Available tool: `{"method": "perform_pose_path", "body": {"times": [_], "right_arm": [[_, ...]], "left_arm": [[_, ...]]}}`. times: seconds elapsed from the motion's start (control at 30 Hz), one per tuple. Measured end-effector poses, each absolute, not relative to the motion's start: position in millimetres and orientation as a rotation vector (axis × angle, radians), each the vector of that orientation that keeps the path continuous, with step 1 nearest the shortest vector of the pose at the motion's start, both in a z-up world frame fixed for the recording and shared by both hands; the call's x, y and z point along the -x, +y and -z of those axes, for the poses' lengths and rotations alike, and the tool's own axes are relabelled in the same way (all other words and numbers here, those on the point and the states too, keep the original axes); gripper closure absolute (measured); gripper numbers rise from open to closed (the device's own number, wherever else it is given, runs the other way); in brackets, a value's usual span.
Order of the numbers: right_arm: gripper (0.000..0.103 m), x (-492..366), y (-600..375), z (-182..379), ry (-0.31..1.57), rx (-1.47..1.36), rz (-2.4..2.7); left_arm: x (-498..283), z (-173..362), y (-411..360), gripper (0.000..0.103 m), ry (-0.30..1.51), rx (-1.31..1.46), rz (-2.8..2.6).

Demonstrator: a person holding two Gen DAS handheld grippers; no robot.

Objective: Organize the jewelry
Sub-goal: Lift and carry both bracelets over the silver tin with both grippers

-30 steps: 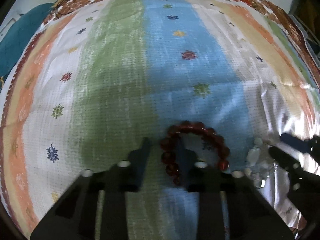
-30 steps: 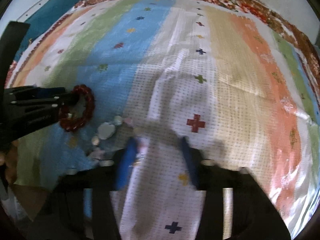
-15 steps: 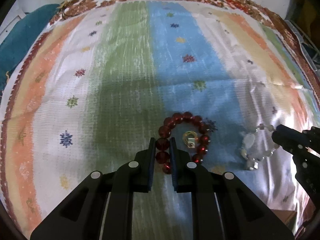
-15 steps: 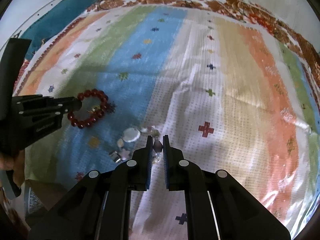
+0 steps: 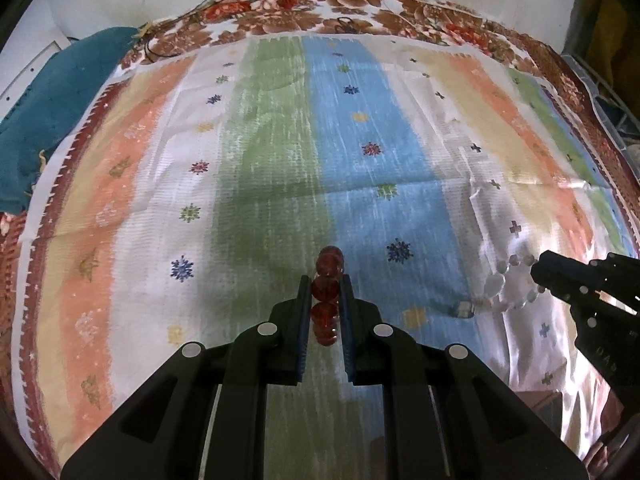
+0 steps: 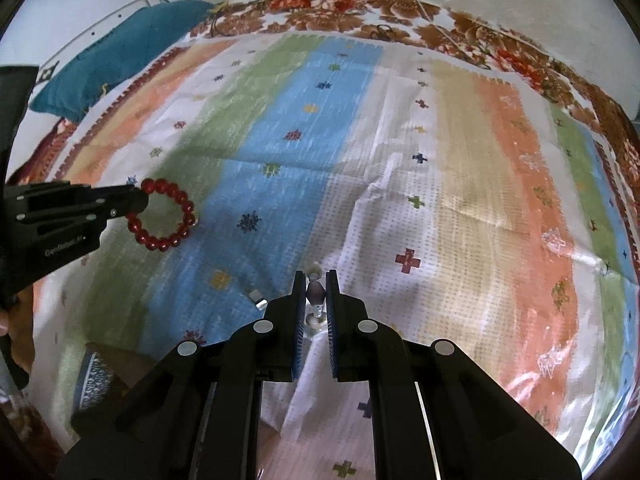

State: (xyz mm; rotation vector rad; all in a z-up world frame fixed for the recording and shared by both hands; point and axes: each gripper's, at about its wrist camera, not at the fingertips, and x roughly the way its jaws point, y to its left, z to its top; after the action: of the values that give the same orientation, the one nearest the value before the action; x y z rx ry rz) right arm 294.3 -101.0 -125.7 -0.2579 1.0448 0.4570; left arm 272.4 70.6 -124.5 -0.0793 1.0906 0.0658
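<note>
two bracelets, each pinched: left gripper (image 5: 325, 292) grips the red bracelet (image 6: 166, 216), right gripper (image 6: 317, 292) the pale bracelet (image 5: 508, 288), above striped cloth (image 5: 280, 160).

- Red bead bracelet (image 5: 328, 296): left wrist view shows it edge-on between the left hand-held gripper (image 5: 326, 292) fingers; only a stack of beads visible, loop shape not readable there.
- Pale bead bracelet (image 6: 315, 298): mostly hidden between the right hand-held gripper (image 6: 316, 292) fingers in the right wrist view; bead count indeterminate.
- Small silver piece (image 6: 259, 299) on the striped cloth (image 6: 400, 160): too small to identify.
- Blue patterned object (image 6: 94, 380) at the cloth's near edge: partly covered, kind unclear.
- Teal cushion (image 5: 48, 120): cut off by the frame edge.
</note>
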Motion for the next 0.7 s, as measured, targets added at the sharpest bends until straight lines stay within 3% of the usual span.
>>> {"method": "perform_pose_path", "body": {"times": [0.7], "right_arm": [[0.092,-255,-100,85,0.991,0.225,-0.481]], "left_arm": [[-219,67,52,0.09,1.01,0.068,-0.069]]}}
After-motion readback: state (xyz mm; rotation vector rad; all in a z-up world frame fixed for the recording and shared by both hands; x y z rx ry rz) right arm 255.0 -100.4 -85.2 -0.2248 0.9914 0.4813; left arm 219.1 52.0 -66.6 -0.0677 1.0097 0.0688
